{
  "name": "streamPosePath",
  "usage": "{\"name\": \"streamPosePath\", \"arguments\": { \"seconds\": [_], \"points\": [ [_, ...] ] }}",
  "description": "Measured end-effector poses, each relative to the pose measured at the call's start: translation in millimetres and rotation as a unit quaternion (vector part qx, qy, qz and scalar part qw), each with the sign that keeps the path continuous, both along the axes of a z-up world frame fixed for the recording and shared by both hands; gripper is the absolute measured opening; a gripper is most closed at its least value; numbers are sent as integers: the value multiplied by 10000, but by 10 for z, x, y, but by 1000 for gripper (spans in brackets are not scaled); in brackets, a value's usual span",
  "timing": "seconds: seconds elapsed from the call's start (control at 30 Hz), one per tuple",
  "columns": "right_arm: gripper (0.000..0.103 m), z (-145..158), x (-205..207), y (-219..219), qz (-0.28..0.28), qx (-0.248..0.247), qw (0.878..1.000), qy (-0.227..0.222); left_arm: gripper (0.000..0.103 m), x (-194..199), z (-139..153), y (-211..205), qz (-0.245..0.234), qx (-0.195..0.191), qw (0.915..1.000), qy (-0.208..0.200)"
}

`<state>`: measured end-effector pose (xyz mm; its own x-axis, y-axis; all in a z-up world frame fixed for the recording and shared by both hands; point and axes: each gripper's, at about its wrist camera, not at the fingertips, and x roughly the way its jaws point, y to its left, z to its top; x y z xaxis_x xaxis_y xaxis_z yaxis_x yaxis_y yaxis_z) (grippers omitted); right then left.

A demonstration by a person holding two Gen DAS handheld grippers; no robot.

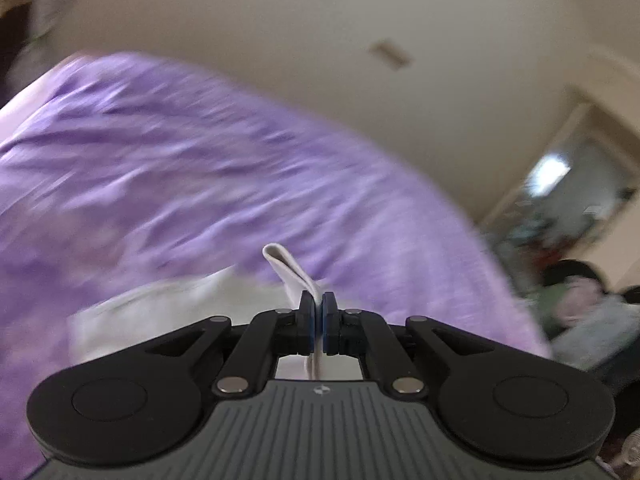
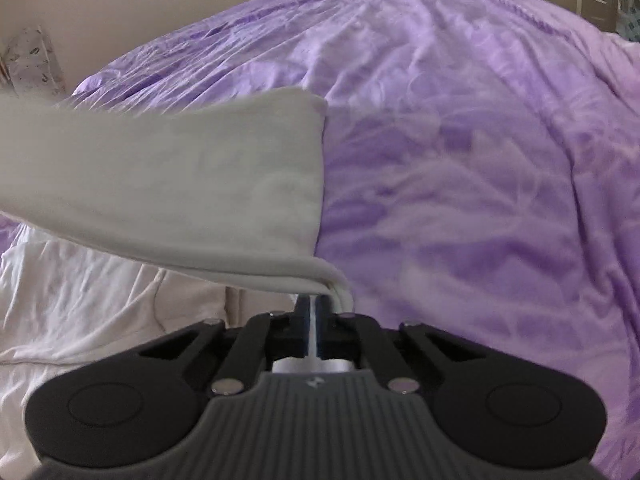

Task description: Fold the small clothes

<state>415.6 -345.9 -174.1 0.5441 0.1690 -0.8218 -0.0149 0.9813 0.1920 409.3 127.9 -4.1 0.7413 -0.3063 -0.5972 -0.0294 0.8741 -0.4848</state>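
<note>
- Left gripper (image 1: 319, 312): both blue-padded jaws are pressed together on a thin edge of the white garment (image 1: 294, 270). A narrow fold of that cloth loops up out of the pinch toward 11 o'clock, and a strip of it runs down between the jaws toward me.
- Left wrist view is blurred. I see the purple bedcover (image 1: 200, 168) filling the 9 to 12 o'clock side and a beige wall (image 1: 320, 20) above it. More white cloth lies smeared at 9 o'clock of my fingertips.
- Right gripper (image 2: 313, 312): jaws together, clamped on a bunched corner of the white garment (image 2: 180, 184). No earlier frame to compare.
- From that pinch the garment stretches away toward 10 o'clock as a broad, taut band, lifted clear of the bedcover (image 2: 460, 160), with its straight free edge standing at 12 o'clock.
- Another white garment (image 2: 80, 304) lies crumpled on the bed at 9 o'clock of my right gripper, below the lifted band.
</note>
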Motion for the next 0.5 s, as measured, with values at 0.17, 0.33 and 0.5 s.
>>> {"name": "streamPosePath", "arguments": {
  "seconds": [0.17, 0.33, 0.5],
  "points": [
    [0, -65, 45, 105, 165, -200, 9995, 191, 2, -51, -1129, 495, 265, -30, 9921, 1228],
    [0, -84, 86, 109, 227, -314, 9988, 298, 3, -200, -1826, 672, 387, -48, 9840, 1741],
    [0, -42, 65, 119, 288, -472, 9973, 491, 12, -219, -1746, 656, 189, 273, 9814, 1889]
  ]
}}
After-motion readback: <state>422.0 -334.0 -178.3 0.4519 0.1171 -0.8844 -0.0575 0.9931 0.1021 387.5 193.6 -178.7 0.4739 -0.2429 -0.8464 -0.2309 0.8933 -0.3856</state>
